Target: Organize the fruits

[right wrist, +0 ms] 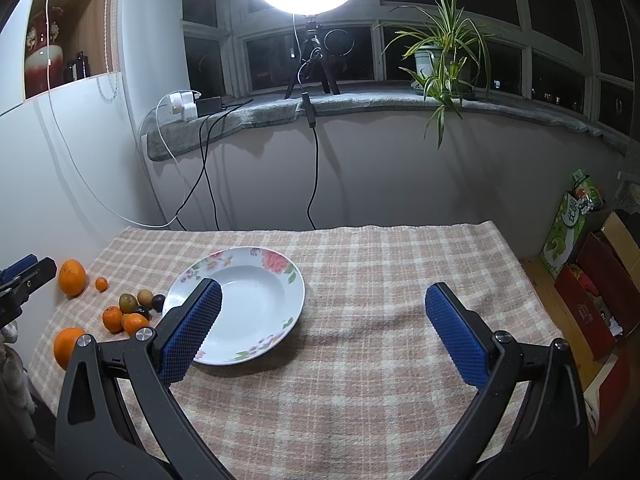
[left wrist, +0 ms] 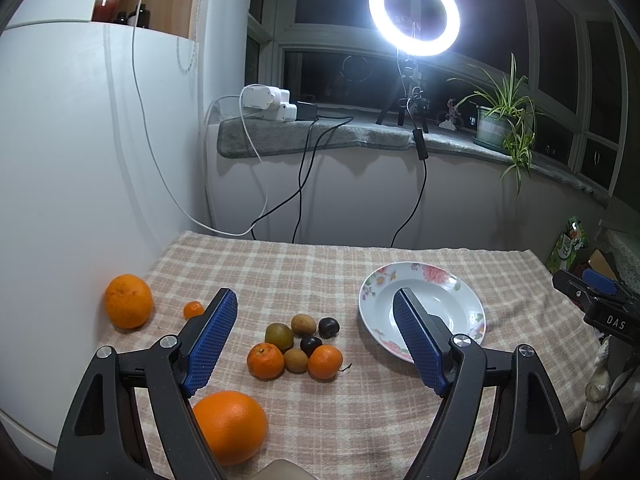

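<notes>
The left claw [left wrist: 316, 320] hangs above the table [left wrist: 320, 420] with its blue fingers [left wrist: 212, 340] spread wide and nothing between them. Below the gap sits a tight cluster of small fruit [left wrist: 298, 342]: two little oranges, three brownish-green ones and two dark plums, touching one another. A big orange [left wrist: 230, 426] lies near the camera, partly behind the left finger. Another orange [left wrist: 129, 301] rests by the white wall on the left, with a tiny orange fruit [left wrist: 193, 309] just beside it.

To the right of the cluster stands a flowered plate [left wrist: 376, 292], holding no fruit; the claw's right finger crosses in front of its middle.

The right claw [right wrist: 324, 328] is also spread wide, gripping nothing, above the checked cloth [right wrist: 360, 360] on the right half of the table. Its left finger overlaps the plate's near edge in that view, and the fruit lies well off to its left.

A lit ring lamp [left wrist: 414, 18] and a potted plant [left wrist: 504, 120] stand on the windowsill behind.
</notes>
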`<state>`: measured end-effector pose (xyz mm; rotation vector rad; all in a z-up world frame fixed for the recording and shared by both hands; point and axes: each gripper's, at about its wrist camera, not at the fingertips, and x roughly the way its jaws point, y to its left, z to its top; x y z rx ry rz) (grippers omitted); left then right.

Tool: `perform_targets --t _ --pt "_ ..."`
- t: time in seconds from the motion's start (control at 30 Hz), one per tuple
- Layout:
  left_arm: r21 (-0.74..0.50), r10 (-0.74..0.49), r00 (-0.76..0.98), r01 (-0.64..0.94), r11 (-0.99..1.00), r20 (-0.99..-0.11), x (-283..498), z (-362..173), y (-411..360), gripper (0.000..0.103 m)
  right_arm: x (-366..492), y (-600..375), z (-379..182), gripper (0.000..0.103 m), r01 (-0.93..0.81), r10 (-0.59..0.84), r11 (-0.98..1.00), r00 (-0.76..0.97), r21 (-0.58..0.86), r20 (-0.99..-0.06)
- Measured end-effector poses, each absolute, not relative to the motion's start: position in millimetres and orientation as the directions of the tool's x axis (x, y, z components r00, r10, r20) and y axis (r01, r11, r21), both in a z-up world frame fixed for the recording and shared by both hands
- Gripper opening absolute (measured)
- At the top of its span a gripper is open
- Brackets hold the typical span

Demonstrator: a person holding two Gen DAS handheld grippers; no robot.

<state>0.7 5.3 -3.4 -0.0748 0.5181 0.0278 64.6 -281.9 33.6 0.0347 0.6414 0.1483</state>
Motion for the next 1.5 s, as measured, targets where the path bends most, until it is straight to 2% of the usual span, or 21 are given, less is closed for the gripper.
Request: perform_targets --t 1.5 --pt "-0.071 0.008 0.868 -0.050 0.996 -0.497 0 -3 9 0.080 62 -269 32 0.103 -0.155 0.170 0.985 0.780 0.076 -0.602"
